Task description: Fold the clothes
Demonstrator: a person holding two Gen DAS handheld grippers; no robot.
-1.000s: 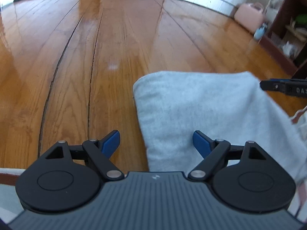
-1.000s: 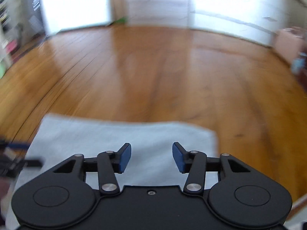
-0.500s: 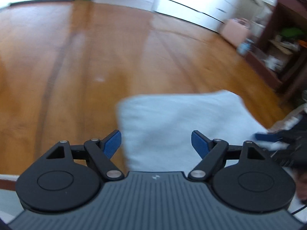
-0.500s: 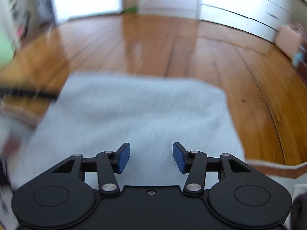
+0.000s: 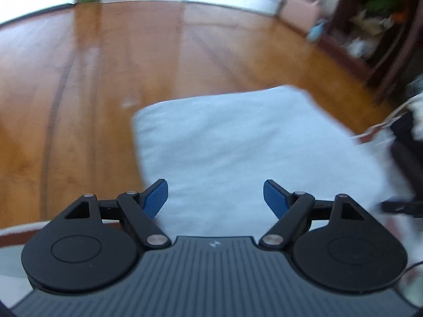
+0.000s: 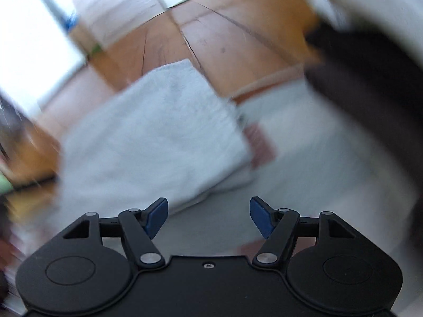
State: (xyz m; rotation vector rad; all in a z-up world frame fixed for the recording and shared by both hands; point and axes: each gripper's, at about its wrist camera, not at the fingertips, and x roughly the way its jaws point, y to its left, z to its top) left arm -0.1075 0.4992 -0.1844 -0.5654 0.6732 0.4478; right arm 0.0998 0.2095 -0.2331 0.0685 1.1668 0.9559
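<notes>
Pale grey folded cloth point(image 5: 238, 142) lies flat as a rough rectangle, partly on the wooden floor point(image 5: 79, 92) and partly on a light mat point(image 6: 304, 137) with a reddish border. Left hand-held gripper point(image 5: 215, 198): jaws wide, nothing between them, poised over the cloth's near edge. Right hand-held gripper point(image 6: 208, 215): jaws wide, empty, tilted, over the mat just beside the cloth. Both views blurred. Judgement: the cloth already lies folded; the spread jaws fit either a release or a coming grasp.
</notes>
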